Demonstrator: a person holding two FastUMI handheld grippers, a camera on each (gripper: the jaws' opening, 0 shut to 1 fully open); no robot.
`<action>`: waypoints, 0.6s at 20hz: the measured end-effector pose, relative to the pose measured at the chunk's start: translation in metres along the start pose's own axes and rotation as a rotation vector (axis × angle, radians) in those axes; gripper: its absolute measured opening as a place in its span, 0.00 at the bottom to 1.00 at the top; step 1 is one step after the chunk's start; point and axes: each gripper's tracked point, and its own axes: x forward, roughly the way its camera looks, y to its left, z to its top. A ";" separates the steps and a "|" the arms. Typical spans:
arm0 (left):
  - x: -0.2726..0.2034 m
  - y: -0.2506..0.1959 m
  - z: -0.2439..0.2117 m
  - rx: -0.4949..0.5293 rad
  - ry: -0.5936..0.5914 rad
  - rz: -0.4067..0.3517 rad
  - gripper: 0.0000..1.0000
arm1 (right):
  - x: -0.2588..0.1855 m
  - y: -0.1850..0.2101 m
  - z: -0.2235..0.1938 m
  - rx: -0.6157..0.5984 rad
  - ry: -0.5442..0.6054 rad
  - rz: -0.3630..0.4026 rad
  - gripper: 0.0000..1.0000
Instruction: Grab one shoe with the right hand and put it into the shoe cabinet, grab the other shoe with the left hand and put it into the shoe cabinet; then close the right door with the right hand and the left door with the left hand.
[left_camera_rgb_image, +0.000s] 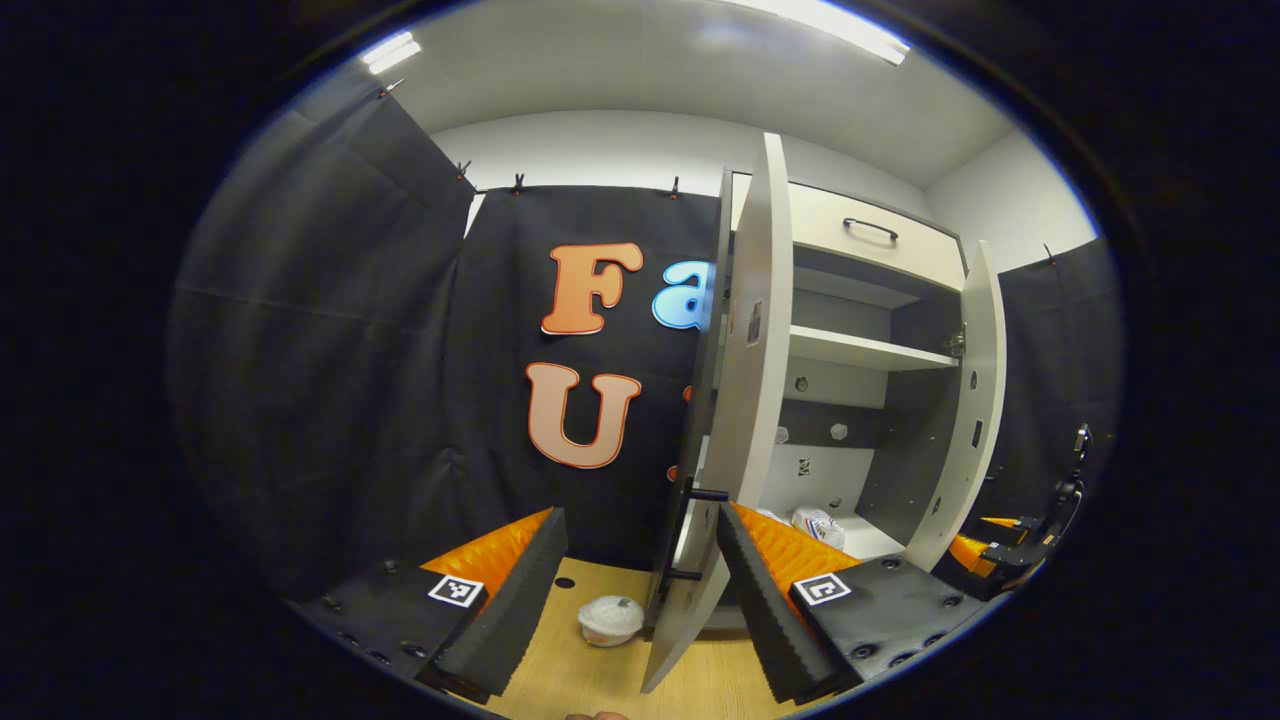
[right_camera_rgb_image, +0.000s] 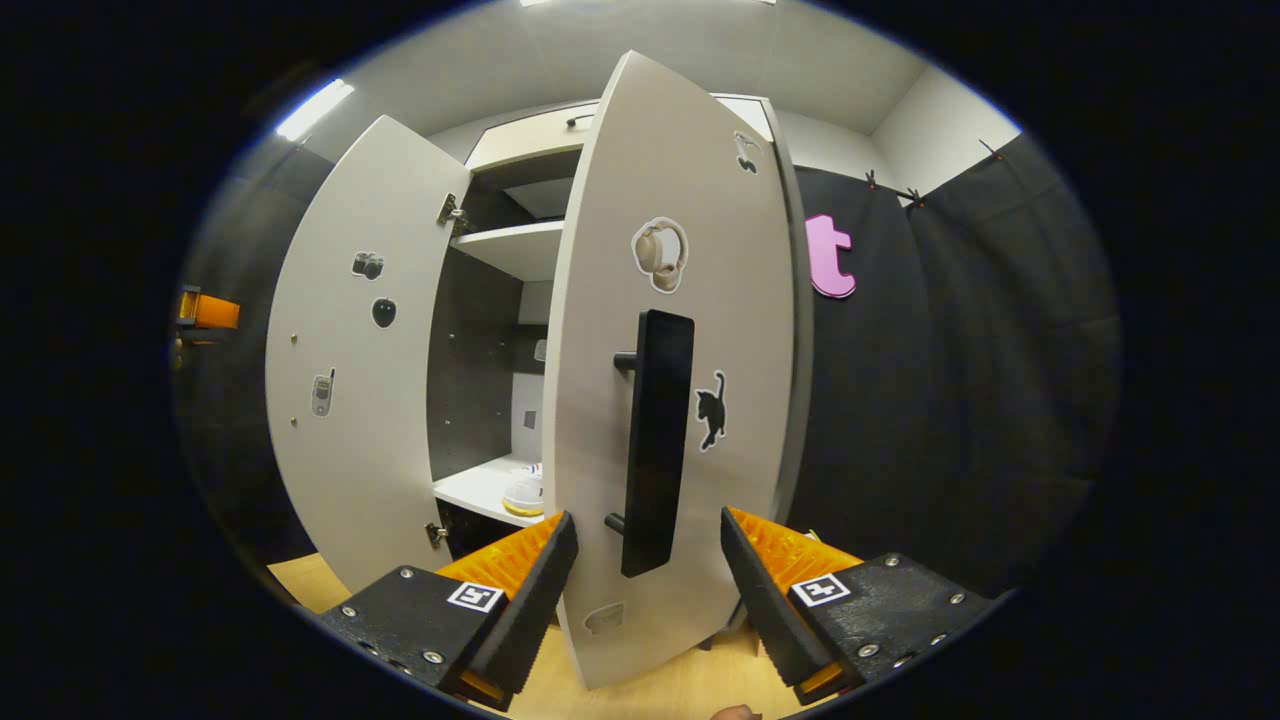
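Both pairs of fingers stand apart, gripping nothing. We hold the right gripper (right_camera_rgb_image: 648, 580) before the right door's (right_camera_rgb_image: 680, 400) black handle (right_camera_rgb_image: 655, 440), ready to push it closed. One shoe (left_camera_rgb_image: 818, 526) sits inside the shoe cabinet (left_camera_rgb_image: 860, 350); the other (left_camera_rgb_image: 610, 620) lies on the floor beside the left gripper (left_camera_rgb_image: 640, 590).

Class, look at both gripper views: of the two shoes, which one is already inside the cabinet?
The shoe on the cabinet's bottom shelf, behind the open doors, is already inside. The other shoe sits on the wooden floor outside, between the left gripper's fingers.
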 end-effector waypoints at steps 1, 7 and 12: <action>-0.001 0.007 -0.001 -0.002 0.002 0.016 0.97 | 0.012 0.009 -0.002 0.004 0.001 0.000 0.92; -0.003 0.049 -0.010 0.002 0.032 0.094 0.98 | 0.065 0.028 0.003 -0.010 -0.019 -0.074 0.92; 0.005 0.064 -0.022 -0.003 0.052 0.111 0.98 | 0.077 0.031 0.002 0.008 -0.012 -0.083 0.90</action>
